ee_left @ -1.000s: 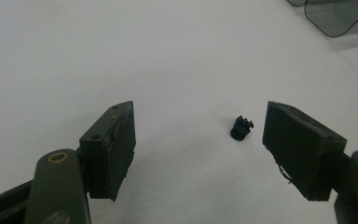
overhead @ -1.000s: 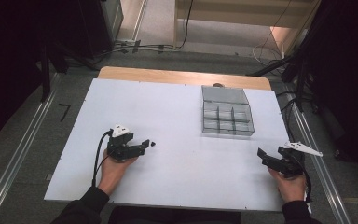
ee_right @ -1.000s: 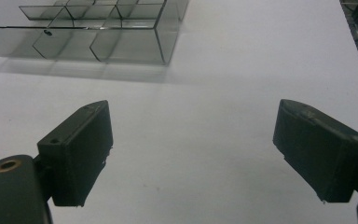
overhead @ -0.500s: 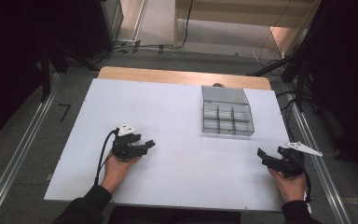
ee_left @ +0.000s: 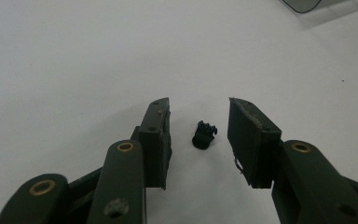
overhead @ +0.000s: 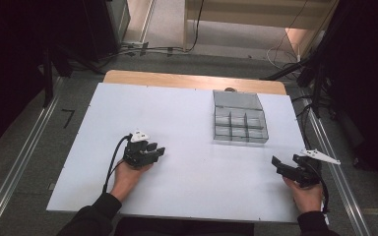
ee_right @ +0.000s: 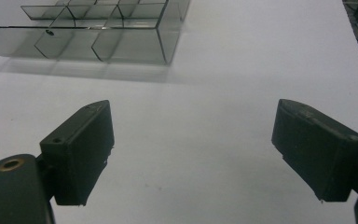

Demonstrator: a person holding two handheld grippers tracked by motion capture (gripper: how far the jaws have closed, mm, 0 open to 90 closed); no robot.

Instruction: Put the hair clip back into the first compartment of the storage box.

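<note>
We are seeing the left gripper point(ee_left: 199, 135) sitting low on the white counter point(overhead: 187, 123), jaws spread around a small black part point(ee_left: 203, 136); the clear divided box point(overhead: 239, 118) is resting far right, the right gripper point(ee_right: 191, 149) gaping wide.

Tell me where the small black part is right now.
In the left gripper view, the small black part sits on the white table between the left gripper's open jaws, touching neither.

High view: fixed overhead, facing forward and down on the whole counter point(overhead: 187, 123). Left gripper view: close, low over the white surface. Right gripper view: low, facing the divided clear box point(ee_right: 98, 28), shared with the high view point(overhead: 238, 118).
</note>
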